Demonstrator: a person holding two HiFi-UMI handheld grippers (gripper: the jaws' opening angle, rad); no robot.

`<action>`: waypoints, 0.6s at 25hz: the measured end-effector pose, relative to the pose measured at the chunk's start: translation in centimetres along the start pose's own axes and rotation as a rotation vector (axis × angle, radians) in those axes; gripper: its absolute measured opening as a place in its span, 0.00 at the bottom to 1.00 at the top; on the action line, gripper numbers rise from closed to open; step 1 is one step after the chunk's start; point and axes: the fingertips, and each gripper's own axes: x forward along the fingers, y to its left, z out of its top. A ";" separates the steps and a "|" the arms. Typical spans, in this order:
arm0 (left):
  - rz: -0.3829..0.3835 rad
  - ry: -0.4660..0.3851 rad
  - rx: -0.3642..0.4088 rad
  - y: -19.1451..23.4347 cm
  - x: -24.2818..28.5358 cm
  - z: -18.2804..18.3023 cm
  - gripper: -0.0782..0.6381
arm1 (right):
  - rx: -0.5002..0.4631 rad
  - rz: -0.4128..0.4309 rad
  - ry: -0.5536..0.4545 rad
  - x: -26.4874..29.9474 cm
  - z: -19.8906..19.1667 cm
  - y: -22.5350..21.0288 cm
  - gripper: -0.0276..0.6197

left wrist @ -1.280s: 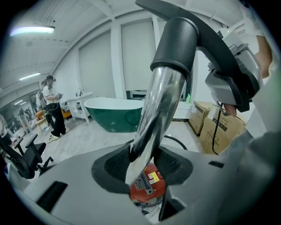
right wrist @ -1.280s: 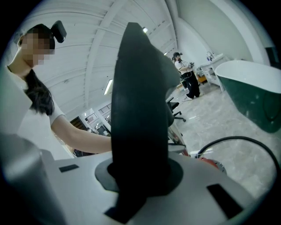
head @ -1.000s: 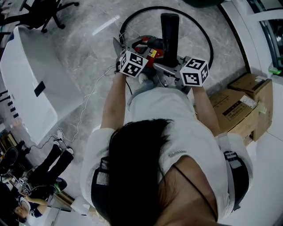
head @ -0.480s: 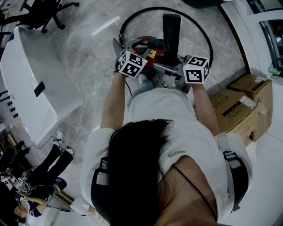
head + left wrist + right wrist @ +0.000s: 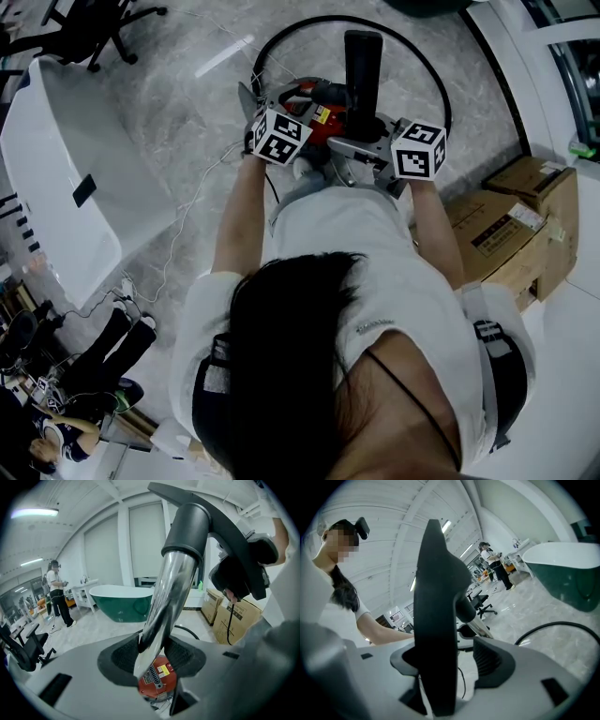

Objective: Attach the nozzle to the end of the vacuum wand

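**Item 1, right gripper** (image 5: 454,663): jaws have just been opening and stand wide. The nozzle (image 5: 436,611) is between them, with 1 pad clear of it. This reads as a release, since the nozzle looks seated on the wand's end.

**Item 2, left gripper** (image 5: 152,656): clamped on the chrome wand (image 5: 171,597), with the nozzle collar above its jaws.

**Item 3, surroundings:**
- grey marble floor (image 5: 178,122) beneath both grippers
- red vacuum body (image 5: 314,98) just ahead of the left gripper
- 2 cardboard boxes (image 5: 525,216) right of the right gripper
- green bathtub (image 5: 126,602) beyond the left gripper

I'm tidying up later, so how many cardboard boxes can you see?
2. Both are at the head view's right side: the nearer box sits by the right arm of the person, and the farther box is just beyond it. Others may be hidden behind the person.
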 end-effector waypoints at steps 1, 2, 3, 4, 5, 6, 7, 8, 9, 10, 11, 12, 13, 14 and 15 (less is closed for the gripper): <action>-0.001 0.001 0.002 0.0 0.0 0.0 0.34 | 0.000 -0.001 -0.006 -0.3 0.0 0.0 0.48; -0.001 0.002 0.005 -0.1 0.1 0.0 0.34 | 0.002 -0.001 -0.012 -0.5 0.0 -0.1 0.49; -0.001 0.003 0.007 -0.1 0.1 0.0 0.34 | 0.006 -0.001 -0.017 -0.8 0.0 -0.1 0.49; -0.001 0.004 0.009 -0.1 0.2 0.0 0.34 | 0.010 -0.003 -0.025 -1.1 0.0 -0.2 0.49; -0.002 0.004 0.011 -0.2 0.2 0.0 0.34 | 0.016 -0.007 -0.037 -1.5 0.1 -0.3 0.49; -0.003 0.005 0.013 -0.3 0.3 0.0 0.34 | 0.022 -0.014 -0.054 -1.9 0.2 -0.5 0.49; -0.004 0.007 0.015 -0.3 0.4 0.1 0.34 | 0.028 -0.023 -0.073 -2.3 0.4 -0.7 0.49; -0.006 0.009 0.017 -0.4 0.5 0.1 0.34 | 0.035 -0.032 -0.092 -2.7 0.6 -0.9 0.49; -0.009 0.011 0.020 -0.4 0.5 0.1 0.34 | 0.041 -0.042 -0.110 -3.1 0.8 -1.1 0.49; -0.012 0.012 0.024 -0.5 0.7 0.1 0.34 | 0.044 -0.052 -0.124 -3.5 0.9 -1.3 0.49; -0.015 0.014 0.028 -0.7 0.8 0.2 0.34 | 0.046 -0.061 -0.135 -3.9 1.0 -1.5 0.49; -0.018 0.017 0.033 -0.8 0.9 0.2 0.34 | 0.048 -0.068 -0.142 -4.3 1.0 -1.6 0.49; -0.021 0.019 0.037 -0.9 1.1 0.2 0.34 | 0.053 -0.070 -0.144 -4.6 1.0 -1.6 0.49; -0.022 0.021 0.040 -1.1 1.2 0.2 0.34 | 0.062 -0.067 -0.143 -4.8 0.8 -1.7 0.49; -0.024 0.022 0.042 -1.2 1.3 0.2 0.34 | 0.074 -0.061 -0.139 -5.0 0.5 -1.7 0.49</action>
